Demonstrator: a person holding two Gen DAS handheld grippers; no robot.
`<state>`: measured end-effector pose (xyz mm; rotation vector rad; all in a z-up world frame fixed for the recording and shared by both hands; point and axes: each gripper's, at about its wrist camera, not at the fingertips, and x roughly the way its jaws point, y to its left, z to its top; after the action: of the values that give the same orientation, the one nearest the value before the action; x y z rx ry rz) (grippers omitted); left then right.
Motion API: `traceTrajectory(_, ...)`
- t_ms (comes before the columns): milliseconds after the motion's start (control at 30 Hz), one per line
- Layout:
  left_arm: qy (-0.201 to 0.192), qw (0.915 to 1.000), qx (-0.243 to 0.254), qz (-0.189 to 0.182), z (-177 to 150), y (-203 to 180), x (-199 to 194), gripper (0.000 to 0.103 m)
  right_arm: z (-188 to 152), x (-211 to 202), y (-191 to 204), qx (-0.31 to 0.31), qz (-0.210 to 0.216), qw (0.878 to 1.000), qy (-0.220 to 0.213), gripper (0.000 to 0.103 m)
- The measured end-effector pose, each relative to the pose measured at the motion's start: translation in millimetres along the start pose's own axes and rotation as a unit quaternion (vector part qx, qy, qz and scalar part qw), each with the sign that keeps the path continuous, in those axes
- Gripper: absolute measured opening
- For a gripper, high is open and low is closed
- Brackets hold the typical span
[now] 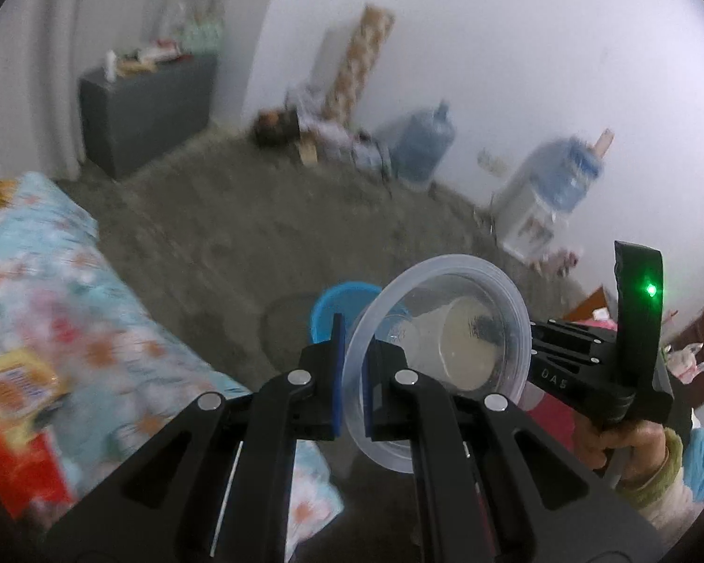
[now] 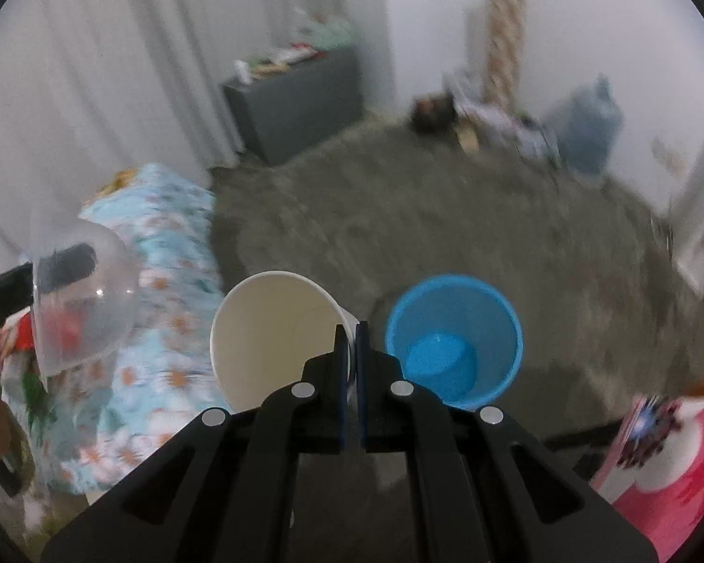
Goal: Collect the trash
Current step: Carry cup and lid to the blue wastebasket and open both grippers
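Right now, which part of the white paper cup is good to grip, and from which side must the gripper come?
Grip the thin wall at the rim, one finger inside the mouth and one outside. The white paper cup is tilted with its open mouth toward the camera, so coming from the open end fits. The right gripper already pinches it there, shut on the right side of the rim.

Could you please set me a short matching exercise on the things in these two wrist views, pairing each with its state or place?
Things:
1. clear bowl
2. paper cup
3. blue bin
4. grey cabinet

States or places:
A. on the floor, open and empty
B. against the curtain, clutter on top
C. pinched by its rim in the left gripper
D. pinched by its rim in the right gripper

Pairs: 1-C, 2-D, 3-A, 4-B
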<state>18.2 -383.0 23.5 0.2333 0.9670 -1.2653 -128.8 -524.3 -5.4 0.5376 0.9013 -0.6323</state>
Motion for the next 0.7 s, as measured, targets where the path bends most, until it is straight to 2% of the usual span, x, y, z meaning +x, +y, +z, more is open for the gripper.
traceTrajectory(67, 0.042, 0.9991, 0.005, -0.007, 5.8, -8.6, 48.3, 0.004, 1.1, 22.8, -21.1, 0.026, -0.01, 0.999, 0.015, 0.003)
traceTrajectory(167, 0.08, 0.9968, 0.003, -0.006, 13.4, -18.7, 107.2, 0.004, 5.1, 53.2, -51.8, 0.065, -0.025, 0.997, 0.032, 0.003)
traceTrajectory(333, 0.108, 0.9941, 0.013, 0.005, 30.1, -40.6, 184.4, 0.005, 18.9, 98.1, -107.6, 0.144, -0.054, 0.988, 0.022, 0.004)
traceTrajectory(367, 0.109, 0.994, 0.011, 0.002, 33.6, -44.2, 196.8, 0.01, 19.7, 108.8, -118.6, 0.162, -0.057, 0.985, 0.02, 0.005)
traceTrajectory(400, 0.122, 0.9926, 0.006, 0.005, 37.0, -47.1, 216.5, 0.036, 21.8, 118.2, -128.8, 0.175, -0.058, 0.983, 0.022, 0.009)
traceTrajectory(433, 0.13, 0.9914, 0.002, 0.014, 36.9, -47.7, 224.7, 0.054, 21.4, 131.0, -138.0, 0.19, -0.057, 0.98, 0.031, 0.029)
traceTrajectory(467, 0.136, 0.9902, -0.004, 0.033, 38.0, -46.5, 236.0, 0.073, 21.2, 141.9, -144.8, 0.2, -0.057, 0.977, 0.043, 0.042)
traceTrajectory(500, 0.125, 0.991, -0.014, 0.046, 37.1, -45.5, 240.0, 0.073, 19.1, 151.7, -149.8, 0.208, -0.067, 0.974, 0.052, 0.051)
traceTrajectory(567, 0.122, 0.9915, -0.026, 0.038, 36.5, -45.1, 235.7, 0.075, 16.2, 157.3, -151.5, 0.206, -0.084, 0.974, 0.049, 0.051)
traceTrajectory(633, 0.122, 0.9918, -0.033, 0.02, 35.5, -42.2, 222.3, 0.077, 13.2, 155.1, -150.8, 0.204, -0.081, 0.975, 0.045, 0.051)
traceTrajectory(700, 0.102, 0.9944, -0.024, 0.014, 37.5, -41.6, 202.1, 0.082, 9.9, 145.7, -143.9, 0.2, -0.074, 0.976, 0.038, 0.051)
